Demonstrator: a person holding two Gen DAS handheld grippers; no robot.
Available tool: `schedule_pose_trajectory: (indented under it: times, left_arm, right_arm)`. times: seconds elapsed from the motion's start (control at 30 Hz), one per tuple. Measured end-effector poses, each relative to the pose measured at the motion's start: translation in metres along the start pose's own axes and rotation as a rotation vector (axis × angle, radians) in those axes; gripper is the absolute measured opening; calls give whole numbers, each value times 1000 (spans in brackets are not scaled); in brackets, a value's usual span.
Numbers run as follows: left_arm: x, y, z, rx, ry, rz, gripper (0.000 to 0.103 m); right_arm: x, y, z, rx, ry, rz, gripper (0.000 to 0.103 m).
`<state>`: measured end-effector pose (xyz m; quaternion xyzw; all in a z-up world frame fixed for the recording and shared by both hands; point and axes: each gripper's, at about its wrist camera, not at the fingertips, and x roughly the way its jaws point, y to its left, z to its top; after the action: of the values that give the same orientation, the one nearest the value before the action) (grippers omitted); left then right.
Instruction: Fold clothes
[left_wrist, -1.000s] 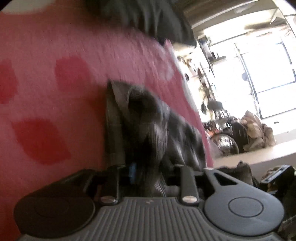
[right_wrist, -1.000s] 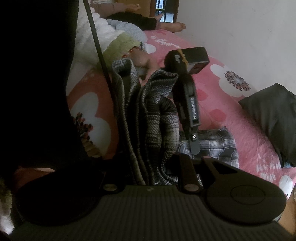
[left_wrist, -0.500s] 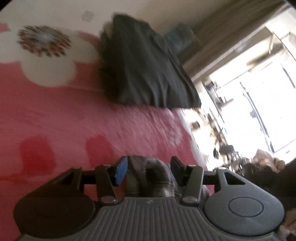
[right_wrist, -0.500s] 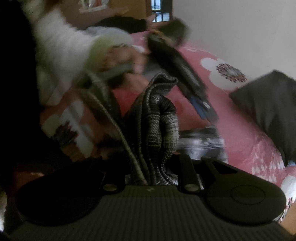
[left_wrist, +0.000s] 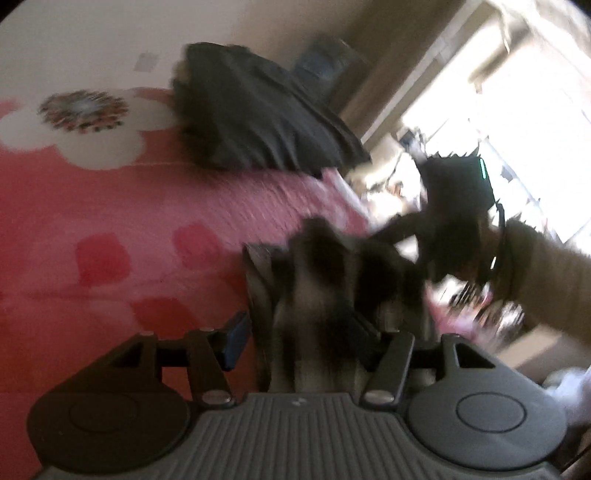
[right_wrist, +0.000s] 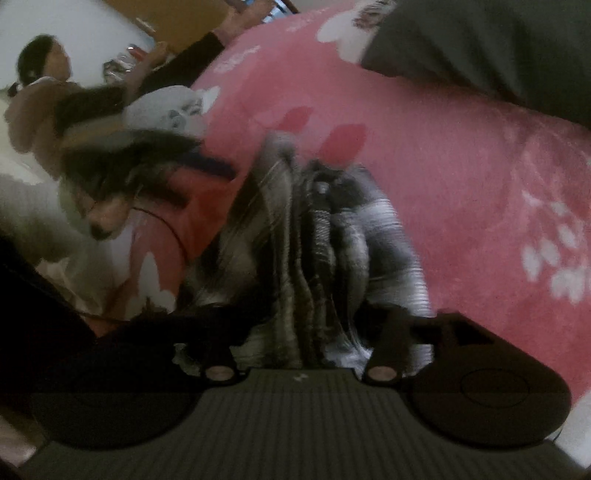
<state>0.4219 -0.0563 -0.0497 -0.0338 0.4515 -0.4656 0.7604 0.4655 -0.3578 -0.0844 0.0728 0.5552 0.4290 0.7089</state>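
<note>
Pillow (left_wrist: 258, 114) beyond plaid garment (right_wrist: 317, 236)

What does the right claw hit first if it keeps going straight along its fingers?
Most likely the plaid garment bunched between the opening jaws of the right claw. Past it lies the pink floral blanket. Motion blur makes depth uncertain.

Both wrist views look down, close, at the plaid garment (left_wrist: 314, 295)

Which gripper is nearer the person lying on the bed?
Left, likely: the left gripper lies between the right gripper and the person. Both grippers' jaws are opening around the plaid garment.
</note>
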Motion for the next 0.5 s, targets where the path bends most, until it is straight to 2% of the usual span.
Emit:
schedule_pose_trajectory:
  times: [0.03, 0.1, 0.13, 0.2, 0.27, 0.33, 0.4, 0.5]
  left_arm:
    - [5, -6, -3, 28, 9, 21, 59]
    - [15, -15, -8, 82, 13, 66, 59]
    - [19, -18, -10, 104, 10, 90, 59]
    - [26, -21, -9, 127, 3, 136, 59]
    - [32, -21, -5, 117, -5, 164, 60]
    - [35, -19, 0, 96, -3, 170, 63]
    - [36, -16, 3, 71, -4, 177, 65]
    - [35, -14, 7, 37, -11, 172, 65]
  right_arm:
    - [-7, -3, 1, 18, -21, -23, 61]
    - [-24, -8, 2, 50, -81, -85, 75]
    - [-35, -6, -1, 55, -121, -122, 77]
    - [-56, 0, -9, 64, -209, -225, 77]
    - [-80, 13, -24, 82, -321, -400, 77]
    - [-98, 33, -45, 107, -394, -585, 77]
    - [-111, 60, -73, 122, -457, -712, 76]
    - [-118, 106, -115, 113, -538, -776, 69]
